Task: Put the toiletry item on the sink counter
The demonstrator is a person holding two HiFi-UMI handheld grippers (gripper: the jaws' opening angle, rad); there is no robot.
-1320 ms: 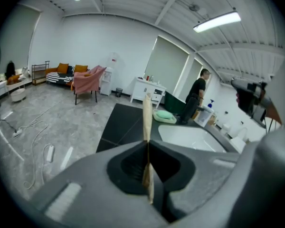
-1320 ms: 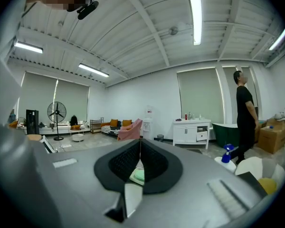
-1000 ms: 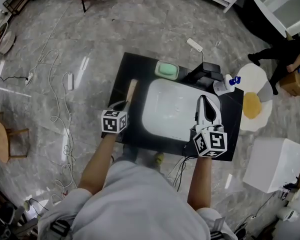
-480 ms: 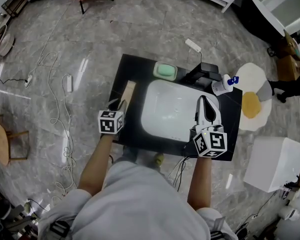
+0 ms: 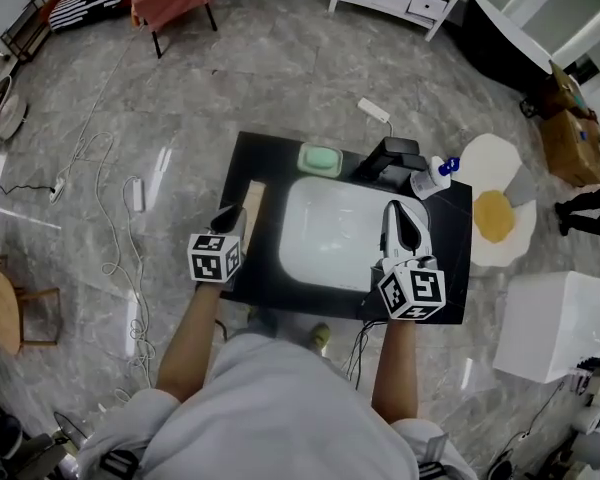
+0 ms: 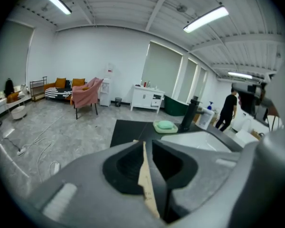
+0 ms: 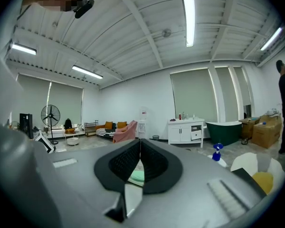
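Left gripper (image 5: 232, 218): held over the left margin of the black sink counter (image 5: 250, 153); in the left gripper view its jaws are seen pressed together on a thin, flat tan toiletry item (image 6: 146, 175), which is gripped edge-on.

Toiletry item: seen from the head view as a pale tan strip (image 5: 252, 200) reaching forward out of the left gripper, lying along the counter's left side, just beside the white sink basin (image 5: 330, 228). Whether it is touching the counter cannot be told, and its exact kind cannot be made out.

Right gripper (image 5: 398, 213): held over the right part of the basin. In the right gripper view its jaws are seen closed tip to tip (image 7: 140, 144), with nothing gripped; only a narrow gap is left lower down, through which a bit of green (image 7: 137, 176) is seen.

Soap dish (image 5: 320, 159): pale green, set at the far edge of the counter, behind the basin's left corner.

Faucet (image 5: 392, 160): black, mounted behind the basin toward the right.

Spray bottle (image 5: 430, 179): white with a blue top, placed at the counter's far right corner, just beside the faucet.

Mat (image 5: 495, 213): shaped like a fried egg, laid on the grey marble floor to the right of the counter.
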